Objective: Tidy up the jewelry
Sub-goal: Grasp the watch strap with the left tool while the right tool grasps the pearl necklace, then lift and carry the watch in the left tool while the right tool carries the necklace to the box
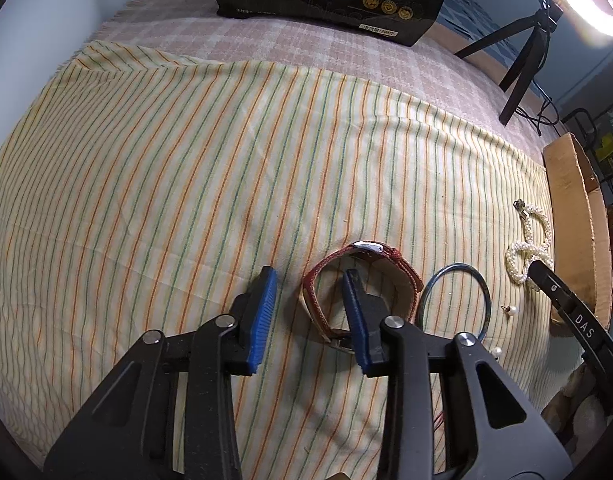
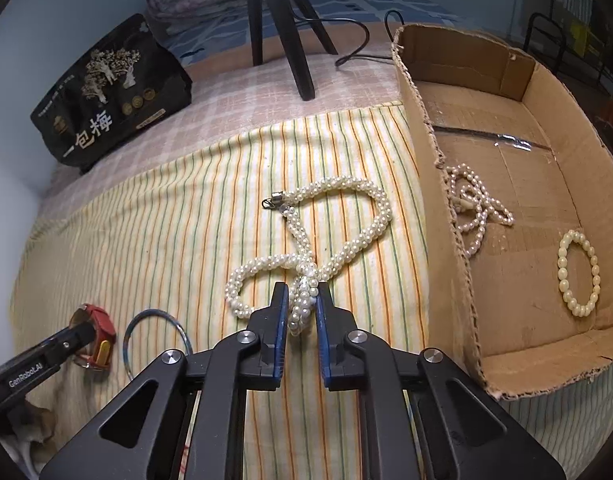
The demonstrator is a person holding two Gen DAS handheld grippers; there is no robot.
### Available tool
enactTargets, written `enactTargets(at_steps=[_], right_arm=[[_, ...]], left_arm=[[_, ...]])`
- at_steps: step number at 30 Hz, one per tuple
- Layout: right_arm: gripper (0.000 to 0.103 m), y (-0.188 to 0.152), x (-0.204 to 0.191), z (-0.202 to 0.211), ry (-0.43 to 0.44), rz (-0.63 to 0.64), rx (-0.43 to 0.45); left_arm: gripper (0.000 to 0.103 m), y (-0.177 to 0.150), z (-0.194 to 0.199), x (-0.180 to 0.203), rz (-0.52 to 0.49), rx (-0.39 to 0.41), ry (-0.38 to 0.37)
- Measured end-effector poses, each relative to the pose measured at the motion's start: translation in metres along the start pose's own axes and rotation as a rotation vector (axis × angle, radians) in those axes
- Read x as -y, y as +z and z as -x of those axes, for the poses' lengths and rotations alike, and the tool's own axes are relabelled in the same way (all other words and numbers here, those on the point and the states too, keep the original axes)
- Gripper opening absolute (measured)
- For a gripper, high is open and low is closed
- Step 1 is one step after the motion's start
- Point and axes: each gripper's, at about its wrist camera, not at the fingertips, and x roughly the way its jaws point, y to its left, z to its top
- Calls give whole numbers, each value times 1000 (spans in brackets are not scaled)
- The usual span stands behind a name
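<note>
Right gripper [image 2: 300,304] clamps the pearl necklace [image 2: 306,236] (left gripper [image 1: 310,300] spread, straddling the watch [image 1: 358,284] strap).

This looks like a home bedroom. A bed [image 1: 186,160] carries a striped cloth [image 2: 146,208]. A snack bag [image 2: 110,92] stands at the far side.

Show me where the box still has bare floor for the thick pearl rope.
Free: the cardboard box floor at the far end, beyond the thin pearl strand, and between that strand and the pearl bracelet. Crowded: along the box's left wall, where the strand is bunched.
</note>
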Motion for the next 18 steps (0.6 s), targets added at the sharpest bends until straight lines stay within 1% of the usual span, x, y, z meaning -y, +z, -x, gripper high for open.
enactTargets(at_steps=[1,3,5,11,15,18], right_arm=[[7,0,-1,0,0,11,9],[6,2,-2,1,19,18,22],[6,3,0,4,43,18,31],[6,13,-3,30,104,62,85],[6,21,-6,53,140,88,136],[6,24,-8,66,160,106,162]], left_arm=[[25,1,0,-1,0,0,4],[12,2,0,-2,3,0,7],[6,3,0,-5,4,-2,8],[5,2,12,0,-8,23,9],[4,2,25,1,-1,52,-15],[4,2,38,6,-15,82,-37]])
